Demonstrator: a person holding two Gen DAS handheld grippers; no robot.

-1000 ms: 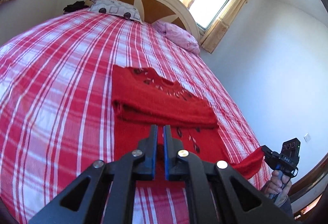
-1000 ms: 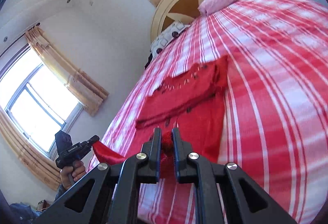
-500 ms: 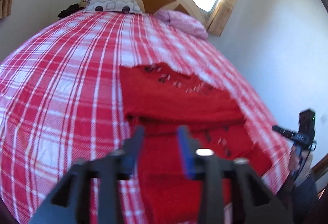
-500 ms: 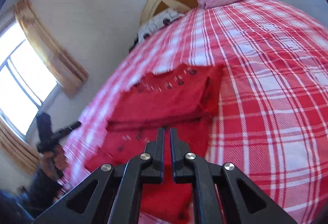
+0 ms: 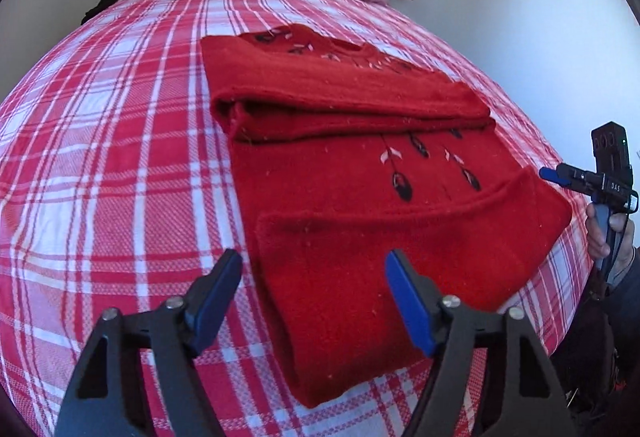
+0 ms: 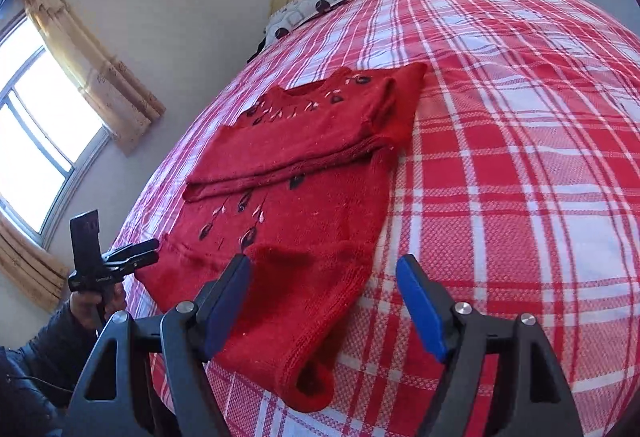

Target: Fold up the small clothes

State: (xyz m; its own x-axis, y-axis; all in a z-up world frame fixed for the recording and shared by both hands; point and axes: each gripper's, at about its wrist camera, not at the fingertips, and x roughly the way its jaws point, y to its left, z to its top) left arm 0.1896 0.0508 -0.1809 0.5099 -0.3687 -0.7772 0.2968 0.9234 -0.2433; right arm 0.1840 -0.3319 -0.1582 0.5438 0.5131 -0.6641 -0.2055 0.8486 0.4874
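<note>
Left claw (image 5: 314, 287) spread apart and empty over the near hem of the red sweater (image 5: 360, 205); right claw (image 6: 324, 287) opening, nothing pinched, beside the other corner. Sleeves folded across, hem turned up, flat on the plaid bed (image 5: 100, 157); probably one more fold left. Underside layers hidden

The left gripper (image 5: 312, 277) hovers with jaws spread over the part-folded red sweater (image 5: 360, 197) on the plaid bed (image 5: 120, 157).
</note>
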